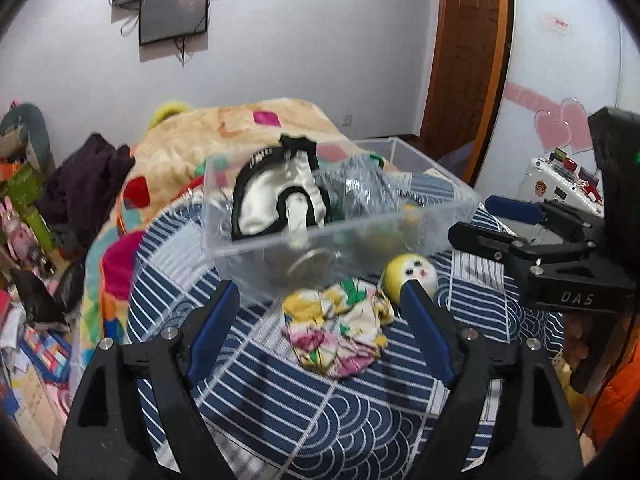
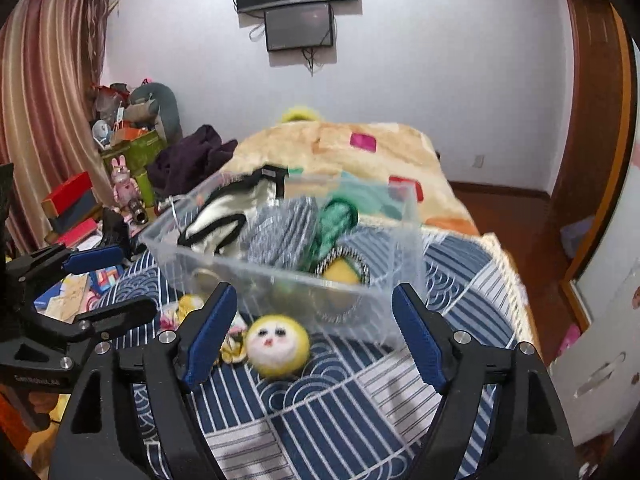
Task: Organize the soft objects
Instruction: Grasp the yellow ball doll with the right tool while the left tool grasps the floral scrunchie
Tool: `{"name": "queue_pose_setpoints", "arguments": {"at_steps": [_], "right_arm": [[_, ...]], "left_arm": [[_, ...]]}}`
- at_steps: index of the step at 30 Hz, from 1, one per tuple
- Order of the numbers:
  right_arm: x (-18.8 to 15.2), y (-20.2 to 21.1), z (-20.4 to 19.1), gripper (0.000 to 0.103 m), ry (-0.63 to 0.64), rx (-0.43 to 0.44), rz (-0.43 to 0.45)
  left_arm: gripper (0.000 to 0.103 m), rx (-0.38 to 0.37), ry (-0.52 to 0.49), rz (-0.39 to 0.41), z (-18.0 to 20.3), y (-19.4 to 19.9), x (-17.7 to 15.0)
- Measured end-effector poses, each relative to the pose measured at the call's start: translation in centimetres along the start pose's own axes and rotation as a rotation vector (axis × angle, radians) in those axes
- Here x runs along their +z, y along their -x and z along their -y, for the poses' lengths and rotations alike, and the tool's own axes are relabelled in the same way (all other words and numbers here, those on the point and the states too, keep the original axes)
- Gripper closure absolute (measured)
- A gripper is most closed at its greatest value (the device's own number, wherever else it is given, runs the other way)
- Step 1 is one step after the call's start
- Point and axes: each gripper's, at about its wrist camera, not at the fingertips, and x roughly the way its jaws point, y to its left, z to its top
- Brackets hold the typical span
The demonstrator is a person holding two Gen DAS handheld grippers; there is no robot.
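A clear plastic bin [image 1: 432,216] [image 2: 168,248] stands on the bed and holds a cream and black garment [image 1: 276,196] [image 2: 224,216], a grey striped cloth [image 2: 284,228] and green items [image 2: 336,216]. In front of it lie a floral cloth [image 1: 340,328] and a yellow ball toy with a face [image 1: 416,274] [image 2: 278,346]. My left gripper [image 1: 320,292] is open above the floral cloth. My right gripper [image 2: 314,296] is open and empty above the ball toy, and shows at the right of the left wrist view [image 1: 496,220].
A blue patterned bedcover [image 1: 320,408] [image 2: 360,400] lies under everything, with a beige blanket [image 1: 224,136] [image 2: 352,152] behind. Clutter and boxes [image 2: 72,200] line the left side. A wooden door [image 1: 464,48] is at the right.
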Motion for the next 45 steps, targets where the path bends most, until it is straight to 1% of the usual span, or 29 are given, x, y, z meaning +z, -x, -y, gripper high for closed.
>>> {"name": "queue_pose_setpoints", "arguments": {"at_steps": [2,6,10,12,14,16,18,21,23,25,27,29,30,31,33,34,36,38,40,45], "right_arm": [[-0.6,-0.7,0.1,0.025,-0.017,0.016,-0.027],[-2.0,-1.8,-0.1,0.025,-0.043,0.053,-0.079],[-2.8,-3.3,-0.2,0.026,-0.066,0.078,-0.139],[-2.9,-3.8,-0.3,0.026,-0.075,0.101,-0.164],[-3.0,-4.2,-0.5,0.032,-0.073,0.108,-0.175],[-3.0,-4.4,-0.7,0.047,-0.067,0.115,-0.188],[-3.2,-4.6,-0.8,0.055,-0.065,0.129,-0.202],[-3.4,-4.6,-0.7,0.061,-0.064,0.150,-0.204],[-3.5,-4.3,-0.7,0.062,-0.064,0.146,-0.196],[-3.6,-3.9,-0.6,0.062,-0.057,0.121,-0.184],[-3.6,-3.4,-0.4,0.062,-0.047,0.093,-0.170],[-3.6,-3.0,-0.1,0.062,-0.050,0.088,-0.161],[-3.6,-2.8,0.1,0.062,-0.055,0.091,-0.155],[-3.6,-2.7,0.2,0.062,-0.058,0.094,-0.152],[-3.6,-2.3,0.3,0.062,-0.058,0.089,-0.143],[-3.6,-2.2,0.4,0.062,-0.058,0.088,-0.139],[-3.6,-2.1,0.5,0.062,-0.060,0.089,-0.135],[-3.5,-1.9,0.5,0.062,-0.060,0.083,-0.128],[-3.4,-1.6,0.4,0.062,-0.060,0.080,-0.120],[-3.0,-0.6,0.4,0.062,-0.059,0.062,-0.089]], "left_arm": [[0.017,-0.014,0.009,-0.028,0.0,-0.5,-0.6],[0.017,-0.012,0.007,-0.077,0.4,-1.7,-1.7],[0.017,-0.036,0.046,-0.116,0.1,-2.5,-2.5],[0.017,-0.037,0.054,-0.128,0.0,-2.9,-2.8],[0.017,-0.036,0.060,-0.149,-0.1,-3.5,-3.0],[0.017,-0.040,0.072,-0.157,-0.1,-3.9,-3.1],[0.017,-0.056,0.083,-0.161,-0.1,-4.2,-2.9],[0.017,-0.078,0.094,-0.169,0.0,-4.9,-2.4],[0.018,-0.071,0.090,-0.175,0.3,-5.5,-2.1],[0.023,-0.061,0.097,-0.177,0.4,-5.9,-2.0],[0.033,-0.054,0.096,-0.188,0.7,-6.5,-1.9],[0.037,-0.037,0.085,-0.179,1.0,-6.7,-2.0],[0.045,-0.033,0.080,-0.176,1.2,-6.8,-2.0],[0.050,-0.042,0.069,-0.171,1.5,-6.7,-2.0],[0.068,-0.064,0.049,-0.173,1.9,-6.7,-2.2],[0.071,-0.075,0.035,-0.172,2.2,-6.5,-2.3],[0.081,-0.094,0.019,-0.171,2.6,-6.2,-2.5],[0.083,-0.101,0.013,-0.163,3.0,-5.7,-2.8],[0.084,-0.108,0.018,-0.151,3.1,-5.0,-2.8],[0.084,-0.098,0.018,-0.080,2.8,-2.6,-1.8]]}}
